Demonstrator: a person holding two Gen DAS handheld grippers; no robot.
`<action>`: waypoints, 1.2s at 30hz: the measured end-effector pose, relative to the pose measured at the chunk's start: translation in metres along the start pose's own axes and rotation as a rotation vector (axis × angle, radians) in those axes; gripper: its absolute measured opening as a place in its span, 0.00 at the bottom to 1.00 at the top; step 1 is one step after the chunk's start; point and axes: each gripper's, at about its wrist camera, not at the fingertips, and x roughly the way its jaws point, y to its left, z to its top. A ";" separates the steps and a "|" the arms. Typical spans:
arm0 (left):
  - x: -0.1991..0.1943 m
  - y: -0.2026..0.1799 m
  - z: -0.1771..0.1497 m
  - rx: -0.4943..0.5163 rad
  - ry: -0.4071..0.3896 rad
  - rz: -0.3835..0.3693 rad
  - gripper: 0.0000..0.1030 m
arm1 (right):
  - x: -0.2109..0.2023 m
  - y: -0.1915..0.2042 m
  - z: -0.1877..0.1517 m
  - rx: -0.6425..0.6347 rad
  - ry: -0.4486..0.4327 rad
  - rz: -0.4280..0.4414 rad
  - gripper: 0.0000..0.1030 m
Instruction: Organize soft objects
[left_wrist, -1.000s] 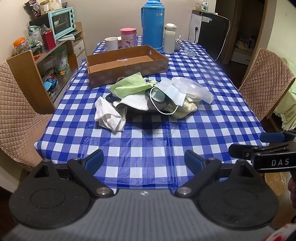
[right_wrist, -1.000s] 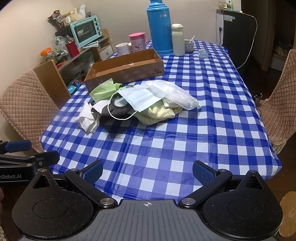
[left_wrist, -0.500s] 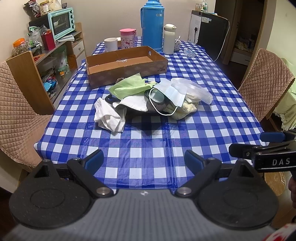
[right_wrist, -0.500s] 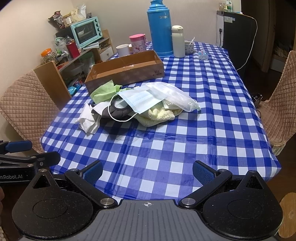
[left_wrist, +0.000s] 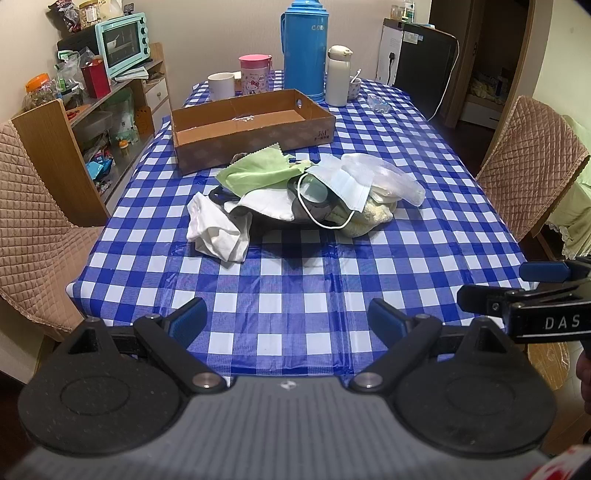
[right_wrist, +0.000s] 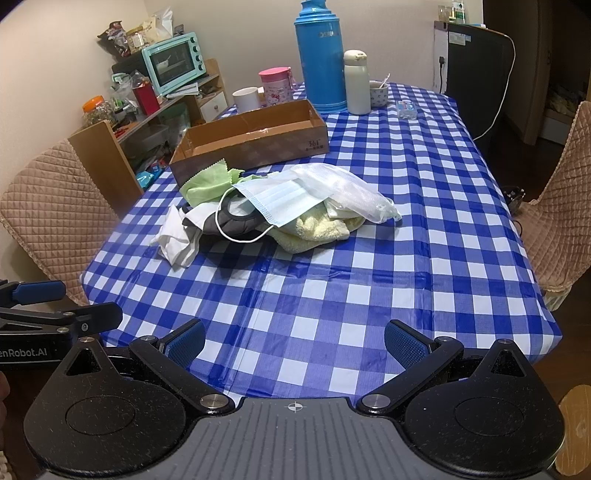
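A heap of soft things lies mid-table: a green cloth (left_wrist: 258, 170), a blue face mask (left_wrist: 343, 186), a white cloth (left_wrist: 218, 230), a yellow towel (right_wrist: 317, 229), a clear plastic bag (right_wrist: 347, 188) and a dark grey item (right_wrist: 236, 221). An open cardboard box (left_wrist: 255, 129) stands just behind the heap. My left gripper (left_wrist: 288, 321) is open and empty over the table's near edge. My right gripper (right_wrist: 295, 339) is open and empty, also at the near edge, to the right of the left one.
A blue thermos (left_wrist: 304, 48), a white flask (left_wrist: 338, 75), a pink cup (left_wrist: 253, 72) and a white mug (left_wrist: 221, 85) stand at the far end of the checked table (left_wrist: 295, 280). Quilted chairs flank it (left_wrist: 33, 221) (left_wrist: 528, 162). A cluttered shelf with a teal oven (left_wrist: 122, 44) stands left.
Both views have crept slightly nearer to the heap. Nothing on the table has moved, and both grippers stay open.
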 end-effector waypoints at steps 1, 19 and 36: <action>0.000 0.001 0.000 0.001 -0.001 0.000 0.91 | 0.000 0.000 0.000 0.000 0.000 0.000 1.00; 0.005 0.001 -0.004 -0.002 0.006 0.002 0.91 | 0.002 0.001 -0.001 0.000 0.002 0.002 1.00; 0.008 0.003 -0.005 -0.003 0.011 0.002 0.91 | 0.011 -0.002 0.004 0.003 0.013 0.006 1.00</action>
